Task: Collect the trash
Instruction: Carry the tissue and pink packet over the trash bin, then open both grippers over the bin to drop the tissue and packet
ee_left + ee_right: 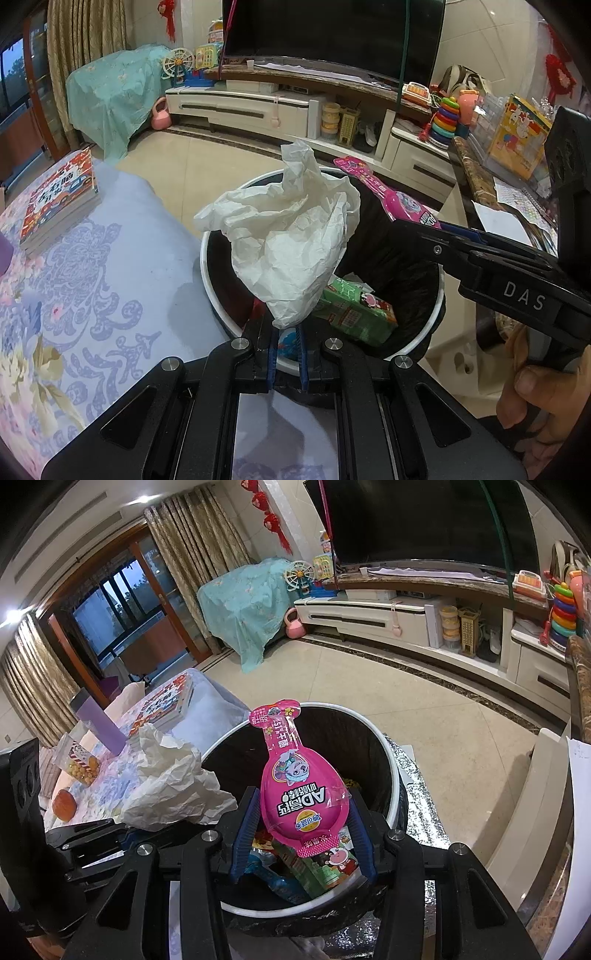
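Observation:
My left gripper (286, 332) is shut on the lower tip of a crumpled white paper (288, 240), which hangs over the near-left rim of the trash bin (205, 266). The bin has a white rim and a black liner. My right gripper (303, 805) is shut on a pink snack packet (303, 786), its blue pads (245, 830) pressing the packet's sides above the bin's opening (397, 775). In the left wrist view, that right gripper (410, 223) reaches in from the right with the pink packet (388, 192). A green carton (354, 310) and other wrappers lie inside the bin.
A floral-clothed table (92, 277) left of the bin carries stacked books (59, 199), a purple bottle (98, 723), a snack bag (79, 764) and an orange item (62, 805). A marble-topped counter (476, 177) stands to the right. A hand (535, 387) holds the right gripper's handle.

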`<state>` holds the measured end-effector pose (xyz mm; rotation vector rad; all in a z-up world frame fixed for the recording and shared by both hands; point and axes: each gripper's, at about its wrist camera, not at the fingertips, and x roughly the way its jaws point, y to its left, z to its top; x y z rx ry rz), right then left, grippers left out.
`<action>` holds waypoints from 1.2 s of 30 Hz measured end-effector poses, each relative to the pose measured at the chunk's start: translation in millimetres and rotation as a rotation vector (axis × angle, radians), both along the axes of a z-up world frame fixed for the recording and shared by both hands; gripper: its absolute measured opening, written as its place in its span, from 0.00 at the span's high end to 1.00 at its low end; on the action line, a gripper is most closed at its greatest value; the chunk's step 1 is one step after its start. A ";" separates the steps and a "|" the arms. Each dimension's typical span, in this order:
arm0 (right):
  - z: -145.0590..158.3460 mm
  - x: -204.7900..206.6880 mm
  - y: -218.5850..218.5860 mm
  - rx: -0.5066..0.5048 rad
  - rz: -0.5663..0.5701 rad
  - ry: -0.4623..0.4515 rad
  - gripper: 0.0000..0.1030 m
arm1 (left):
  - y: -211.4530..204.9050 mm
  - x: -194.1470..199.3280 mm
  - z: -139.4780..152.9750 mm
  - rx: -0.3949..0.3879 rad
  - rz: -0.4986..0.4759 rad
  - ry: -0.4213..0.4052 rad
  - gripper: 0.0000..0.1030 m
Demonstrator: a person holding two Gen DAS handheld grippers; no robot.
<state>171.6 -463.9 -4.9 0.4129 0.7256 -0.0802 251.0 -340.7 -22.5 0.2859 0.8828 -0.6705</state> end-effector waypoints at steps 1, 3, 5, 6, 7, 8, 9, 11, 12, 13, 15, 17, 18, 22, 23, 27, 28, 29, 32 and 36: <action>-0.4 0.6 -0.2 0.001 0.000 0.001 0.54 | -0.5 0.4 -0.3 0.001 0.000 0.001 0.92; -1.4 2.2 0.1 0.001 0.002 0.005 0.54 | -1.6 1.4 -0.7 0.004 0.001 0.001 0.92; -1.5 3.4 0.2 -0.001 0.004 0.007 0.54 | -3.5 2.2 -1.3 0.007 0.002 0.002 0.92; -1.5 3.4 0.2 -0.001 0.005 0.008 0.54 | -4.2 2.3 -1.2 0.009 0.003 0.002 0.92; -1.7 4.1 0.4 -0.001 0.006 0.009 0.54 | -4.6 2.6 -1.3 0.010 0.004 0.002 0.92; -1.9 4.5 0.6 -0.002 0.007 0.011 0.54 | -4.6 2.0 -1.3 0.010 0.003 0.001 0.92; -2.2 4.7 0.3 -0.001 0.006 0.012 0.54 | -4.6 2.1 -1.3 0.011 0.004 0.000 0.92; -2.8 5.2 0.2 0.000 0.006 0.014 0.54 | -5.1 2.2 -1.1 0.014 0.004 -0.001 0.92; -2.8 6.0 0.7 0.000 0.007 0.014 0.54 | -5.5 2.2 -0.9 0.015 0.005 -0.001 0.92; -3.3 6.3 0.5 0.001 0.007 0.016 0.54 | -5.5 2.6 -1.0 0.016 0.005 -0.002 0.92; -3.8 6.4 0.2 0.004 0.007 0.018 0.54 | -5.5 3.2 -1.3 0.017 0.006 -0.003 0.92; -4.8 6.7 -0.2 0.004 0.007 0.019 0.54 | -5.3 3.9 -1.7 0.020 0.007 -0.003 0.92; -4.8 6.9 -0.2 0.004 0.007 0.019 0.54 | -5.3 4.1 -2.0 0.020 0.008 -0.002 0.92; -5.2 7.0 -0.4 0.003 0.007 0.019 0.54 | -6.6 3.6 -2.8 0.027 0.009 -0.003 0.92; -5.1 7.0 -0.4 0.004 0.007 0.019 0.54 | -6.9 3.7 -2.9 0.028 0.010 -0.002 0.92; -6.7 7.9 -0.6 0.006 0.006 0.021 0.54 | -7.1 5.1 -3.4 0.030 0.012 0.001 0.92; -7.3 8.5 -0.1 0.005 0.006 0.022 0.54 | -7.3 5.5 -3.4 0.031 0.013 0.001 0.92; -7.6 8.6 -0.1 0.006 0.007 0.022 0.54 | -7.3 6.1 -3.3 0.032 0.015 0.003 0.92; -7.3 8.5 0.1 0.006 0.006 0.021 0.54 | -7.2 6.5 -3.2 0.031 0.018 0.002 0.92; -7.2 8.5 0.2 0.006 0.006 0.022 0.54 | -7.1 6.4 -2.8 0.031 0.018 0.002 0.92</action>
